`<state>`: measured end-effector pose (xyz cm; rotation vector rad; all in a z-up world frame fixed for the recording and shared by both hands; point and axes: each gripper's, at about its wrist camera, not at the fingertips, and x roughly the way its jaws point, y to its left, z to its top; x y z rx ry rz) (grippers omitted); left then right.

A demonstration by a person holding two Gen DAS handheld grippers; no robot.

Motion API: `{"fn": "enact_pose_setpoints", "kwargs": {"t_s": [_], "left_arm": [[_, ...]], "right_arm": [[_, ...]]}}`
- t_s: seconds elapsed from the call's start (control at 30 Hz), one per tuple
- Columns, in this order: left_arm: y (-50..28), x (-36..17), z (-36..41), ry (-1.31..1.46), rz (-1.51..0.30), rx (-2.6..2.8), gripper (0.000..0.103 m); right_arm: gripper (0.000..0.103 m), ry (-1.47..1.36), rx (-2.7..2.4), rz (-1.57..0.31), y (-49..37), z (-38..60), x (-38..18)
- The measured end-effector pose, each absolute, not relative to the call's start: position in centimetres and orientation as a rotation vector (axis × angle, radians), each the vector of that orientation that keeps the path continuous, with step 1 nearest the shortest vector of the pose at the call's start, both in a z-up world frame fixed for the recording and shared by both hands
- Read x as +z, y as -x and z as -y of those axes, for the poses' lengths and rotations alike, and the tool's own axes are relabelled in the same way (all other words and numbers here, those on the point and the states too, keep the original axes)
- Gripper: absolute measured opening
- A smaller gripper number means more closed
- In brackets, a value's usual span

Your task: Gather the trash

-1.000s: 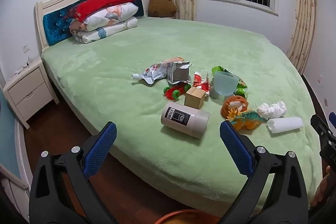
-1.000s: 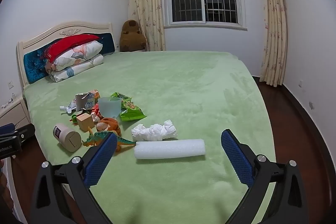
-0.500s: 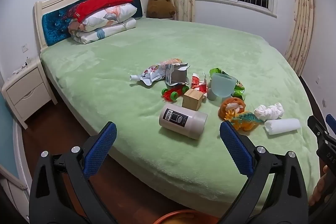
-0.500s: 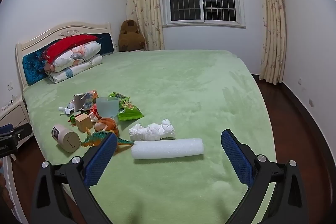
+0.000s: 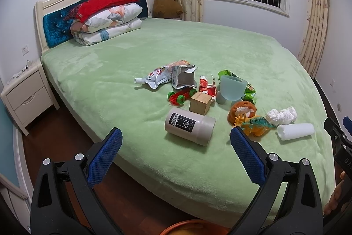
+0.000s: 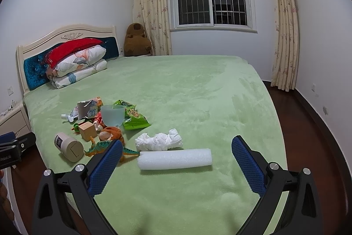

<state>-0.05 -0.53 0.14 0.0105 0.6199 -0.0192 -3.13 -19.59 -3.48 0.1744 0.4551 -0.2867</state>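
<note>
I hold my right gripper [image 6: 176, 163] and left gripper [image 5: 176, 155] spread wide, empty. The foam roll [image 6: 175, 161] lies at my right's twelve o'clock on the bed [image 6: 198, 91], crumpled tissue [image 6: 159, 142] just beyond. It looks light and squashy; I'd pinch mid-length, gently.

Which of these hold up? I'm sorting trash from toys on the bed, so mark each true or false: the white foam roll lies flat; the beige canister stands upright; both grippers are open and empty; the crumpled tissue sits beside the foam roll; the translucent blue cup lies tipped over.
1. The white foam roll lies flat on the green bedspread. True.
2. The beige cylindrical canister stands upright. False: it lies on its side.
3. The left gripper and right gripper are open and empty. True.
4. The crumpled white tissue sits beside the foam roll. True.
5. The translucent blue cup lies tipped over. False: it stands upright.
</note>
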Motion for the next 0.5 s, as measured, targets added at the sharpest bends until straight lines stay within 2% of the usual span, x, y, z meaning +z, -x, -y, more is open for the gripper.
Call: {"fn": "enact_pose_setpoints", "kwargs": {"t_s": [0.5], "left_arm": [[-0.22,-0.36,1.03,-0.012,-0.624,-0.029,0.096]], "right_arm": [[0.098,-0.184,-0.286,-0.454,3.26,19.96,-3.36]]}}
